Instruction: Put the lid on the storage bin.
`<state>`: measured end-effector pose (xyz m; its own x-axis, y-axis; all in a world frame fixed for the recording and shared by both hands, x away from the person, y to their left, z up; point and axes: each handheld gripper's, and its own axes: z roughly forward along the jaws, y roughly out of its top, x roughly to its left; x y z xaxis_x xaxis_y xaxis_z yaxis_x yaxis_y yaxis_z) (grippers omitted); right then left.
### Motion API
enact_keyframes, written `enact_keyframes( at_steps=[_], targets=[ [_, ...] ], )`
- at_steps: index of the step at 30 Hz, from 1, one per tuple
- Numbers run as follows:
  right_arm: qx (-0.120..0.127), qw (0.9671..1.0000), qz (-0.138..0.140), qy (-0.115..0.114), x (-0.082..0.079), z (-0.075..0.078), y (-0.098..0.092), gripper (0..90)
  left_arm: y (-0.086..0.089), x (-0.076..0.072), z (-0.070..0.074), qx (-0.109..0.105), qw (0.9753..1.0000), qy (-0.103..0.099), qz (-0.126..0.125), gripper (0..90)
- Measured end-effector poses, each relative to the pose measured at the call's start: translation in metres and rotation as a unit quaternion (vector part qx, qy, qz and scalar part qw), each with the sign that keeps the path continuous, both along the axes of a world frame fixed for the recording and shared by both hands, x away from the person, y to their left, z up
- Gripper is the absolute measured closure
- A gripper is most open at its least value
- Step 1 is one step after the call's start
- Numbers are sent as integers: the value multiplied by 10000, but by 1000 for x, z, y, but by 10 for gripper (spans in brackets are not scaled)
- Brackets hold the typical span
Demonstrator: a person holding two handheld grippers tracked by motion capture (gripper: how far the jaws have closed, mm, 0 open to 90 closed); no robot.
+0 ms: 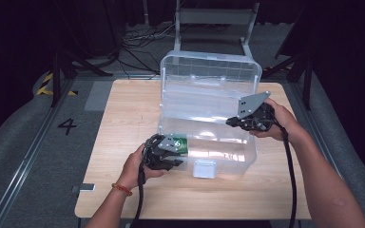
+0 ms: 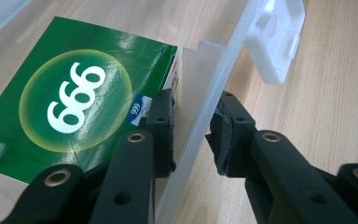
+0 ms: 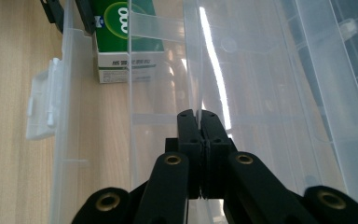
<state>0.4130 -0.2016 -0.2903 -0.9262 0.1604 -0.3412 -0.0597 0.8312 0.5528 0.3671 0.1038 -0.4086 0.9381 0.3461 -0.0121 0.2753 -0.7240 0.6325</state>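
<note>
A pale wooden table (image 1: 123, 118) stood on a grey floor against a dark background, and on it sat a clear plastic box (image 1: 228, 154) with its lid (image 1: 209, 76) raised upright at the far side. A green carton (image 2: 70, 98) marked 666 lay inside the box at its front left corner. The left gripper (image 2: 191, 133) straddled the box's front wall near that corner, one jaw inside just beside the carton, the other outside, with a narrow gap left on either side of the wall. The right gripper (image 3: 199, 126) was pinched tight on the box's right-hand wall. A white latch (image 1: 204, 168) hung at the front.
</note>
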Motion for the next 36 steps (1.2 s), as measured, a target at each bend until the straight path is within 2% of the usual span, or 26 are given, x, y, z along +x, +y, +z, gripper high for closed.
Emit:
enact_keyframes(
  at_steps=[4,15,25,29,32,34,36],
  targets=[
    [-46,10000,-8,-13,-3,0,0,889,0,0,0,9,10000,-24,-21,709],
    [33,9999,107,41,-10,-6,-1,887,0,-3,-1,-21,9999,-138,44,684],
    [88,9997,185,137,-13,-9,-3,887,-1,-4,-1,-102,9997,-46,212,648],
    [88,9997,187,121,-15,-10,-3,886,2,-9,4,-51,9996,-18,272,553],
    [122,9997,172,149,-15,-11,-5,885,8,-13,12,-1,9991,43,413,456],
    [89,9997,186,149,-16,-11,-4,886,15,-15,18,-127,9983,31,569,417],
    [76,9997,203,148,-17,-11,-3,885,22,-18,23,-389,9968,105,686,383]
  ],
)
